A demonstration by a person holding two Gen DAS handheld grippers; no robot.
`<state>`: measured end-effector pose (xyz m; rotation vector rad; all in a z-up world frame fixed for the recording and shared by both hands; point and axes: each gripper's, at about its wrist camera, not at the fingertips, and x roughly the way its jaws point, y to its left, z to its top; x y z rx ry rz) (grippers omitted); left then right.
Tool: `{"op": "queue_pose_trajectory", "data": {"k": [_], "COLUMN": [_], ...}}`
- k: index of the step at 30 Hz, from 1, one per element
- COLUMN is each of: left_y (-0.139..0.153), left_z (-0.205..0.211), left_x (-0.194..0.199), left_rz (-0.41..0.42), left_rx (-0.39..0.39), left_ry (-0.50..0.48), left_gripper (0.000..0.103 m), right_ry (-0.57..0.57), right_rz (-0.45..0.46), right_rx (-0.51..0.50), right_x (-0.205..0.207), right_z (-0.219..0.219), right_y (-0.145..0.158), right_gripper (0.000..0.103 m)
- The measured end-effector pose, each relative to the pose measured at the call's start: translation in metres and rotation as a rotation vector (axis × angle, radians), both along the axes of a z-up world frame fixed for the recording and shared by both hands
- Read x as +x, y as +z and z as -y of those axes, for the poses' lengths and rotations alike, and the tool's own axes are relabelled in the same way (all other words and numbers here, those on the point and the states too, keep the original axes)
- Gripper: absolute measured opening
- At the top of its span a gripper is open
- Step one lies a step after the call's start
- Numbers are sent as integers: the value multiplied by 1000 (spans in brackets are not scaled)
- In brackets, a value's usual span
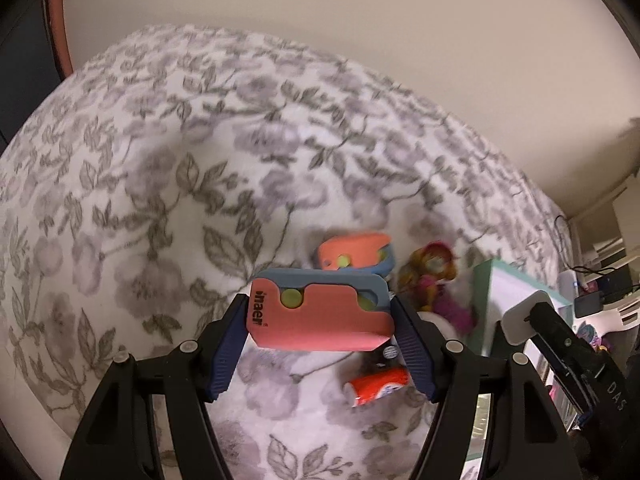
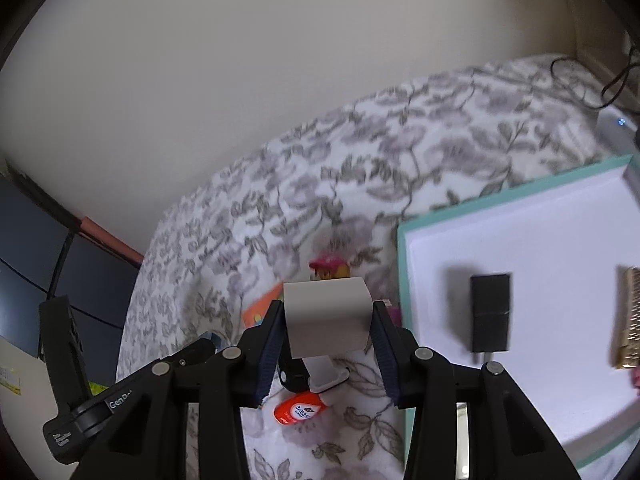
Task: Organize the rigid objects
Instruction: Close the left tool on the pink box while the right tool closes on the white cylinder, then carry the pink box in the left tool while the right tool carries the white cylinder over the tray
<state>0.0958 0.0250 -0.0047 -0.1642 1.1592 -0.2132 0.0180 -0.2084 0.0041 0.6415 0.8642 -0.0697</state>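
Note:
My left gripper is shut on a flat orange-and-blue case with a green dot, held above the flowered bedspread. A second, matching case lies on the bed just beyond it. My right gripper is shut on a white block, lifted beside the teal-rimmed white box. That box holds a black rectangular item and a gold item. Under the grippers lie a small orange-red roll, a black piece with a white band and a doll figure.
A plain wall runs behind the bed. A white device with a blue light and dark cables sit past the box. Shelves with clutter stand to the right, and a dark panel to the left.

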Motion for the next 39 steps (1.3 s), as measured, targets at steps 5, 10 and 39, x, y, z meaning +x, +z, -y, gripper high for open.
{"op": "queue_pose_trajectory", "data": {"k": [5,10,39], "left_y": [21,36,-13], "left_z": [15,40,234], "left_x": [-10,-23,-118], "left_rz": [64,117,34], "left_rx": [-4,0,118], "left_ry": [-32,-89,-574], "left_gripper": [72,72,72], "right_ry": [-52,-122,-349], "right_rz": [16,-1,-229], "right_rx": [-30,-66,-84], "right_x": [-18,-40,-115], "right_z": [16,41,163], "right_y": [22,33,-19], "right_gripper": [46,46,46]}}
